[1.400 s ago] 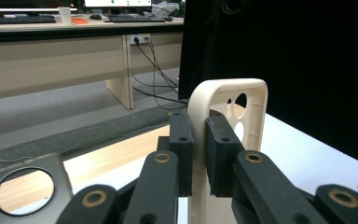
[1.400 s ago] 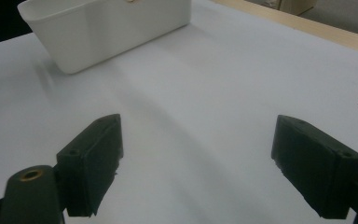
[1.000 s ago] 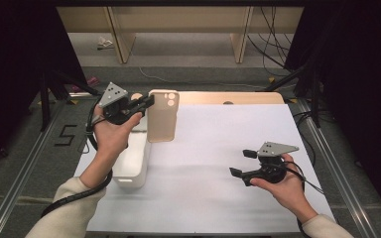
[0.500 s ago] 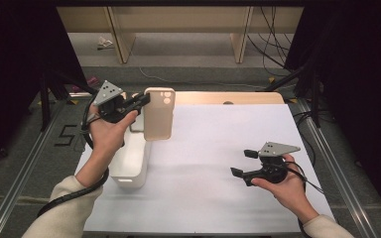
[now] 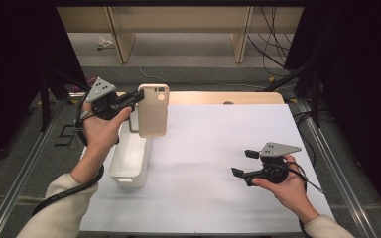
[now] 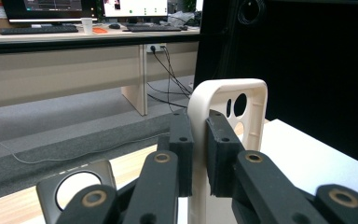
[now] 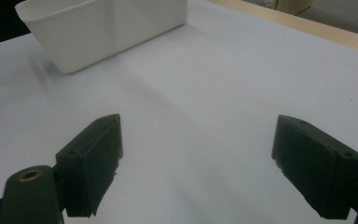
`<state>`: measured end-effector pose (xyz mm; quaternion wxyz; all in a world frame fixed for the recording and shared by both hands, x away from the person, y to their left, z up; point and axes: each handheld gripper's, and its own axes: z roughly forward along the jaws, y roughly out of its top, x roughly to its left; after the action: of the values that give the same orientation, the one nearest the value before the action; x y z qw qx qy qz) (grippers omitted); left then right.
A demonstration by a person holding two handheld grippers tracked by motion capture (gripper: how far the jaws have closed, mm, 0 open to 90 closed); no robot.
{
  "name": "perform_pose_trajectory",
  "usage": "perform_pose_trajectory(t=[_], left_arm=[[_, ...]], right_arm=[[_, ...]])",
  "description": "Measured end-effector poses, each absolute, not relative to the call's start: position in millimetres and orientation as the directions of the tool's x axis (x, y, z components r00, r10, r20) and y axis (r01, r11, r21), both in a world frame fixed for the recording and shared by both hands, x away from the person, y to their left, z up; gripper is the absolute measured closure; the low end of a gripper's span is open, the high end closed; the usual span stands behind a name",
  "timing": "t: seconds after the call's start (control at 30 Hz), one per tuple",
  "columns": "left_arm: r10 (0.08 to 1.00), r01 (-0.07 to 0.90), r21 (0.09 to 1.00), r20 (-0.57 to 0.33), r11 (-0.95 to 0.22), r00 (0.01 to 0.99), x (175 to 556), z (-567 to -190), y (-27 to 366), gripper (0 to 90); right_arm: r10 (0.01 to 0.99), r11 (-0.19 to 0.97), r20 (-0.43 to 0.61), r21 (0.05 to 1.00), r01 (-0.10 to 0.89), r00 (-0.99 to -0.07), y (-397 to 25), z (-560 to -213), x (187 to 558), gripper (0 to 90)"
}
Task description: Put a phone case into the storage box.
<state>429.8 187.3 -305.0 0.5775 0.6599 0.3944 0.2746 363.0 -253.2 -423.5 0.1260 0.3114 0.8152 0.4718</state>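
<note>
The left gripper (image 5: 129, 101) pinches the phone case (image 5: 153, 110) by one side wall, upright above the white bin (image 5: 129, 161) at the tabletop's left edge — likely for dropping in; the right gripper (image 5: 244, 162) rests wide open, empty.

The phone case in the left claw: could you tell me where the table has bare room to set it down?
The widest bare patch of the white sheet lies between the white bin and the right claw. The strip behind it, up to the wooden edge, is bare too. The left side is crowded: the bin sits under the left claw holding the phone case.
</note>
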Motion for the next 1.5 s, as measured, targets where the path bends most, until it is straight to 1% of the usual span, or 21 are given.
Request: perform_pose_trajectory(t=[0.37,1.5], left_arm=[[0.847,0.202,0.979,-0.097,-0.013,0.523,435,-307,198,81.7],[0.867,0.183,0.983,-0.069,-0.026,0.494,450,-308,218,81.7]], right_arm=[[0.627,0.360,0.088,0.848,0.388,-0.774,-254,-423,363,17.1],[0.624,0.360,0.089,0.849,0.387,-0.776,-254,-424,364,17.1]])
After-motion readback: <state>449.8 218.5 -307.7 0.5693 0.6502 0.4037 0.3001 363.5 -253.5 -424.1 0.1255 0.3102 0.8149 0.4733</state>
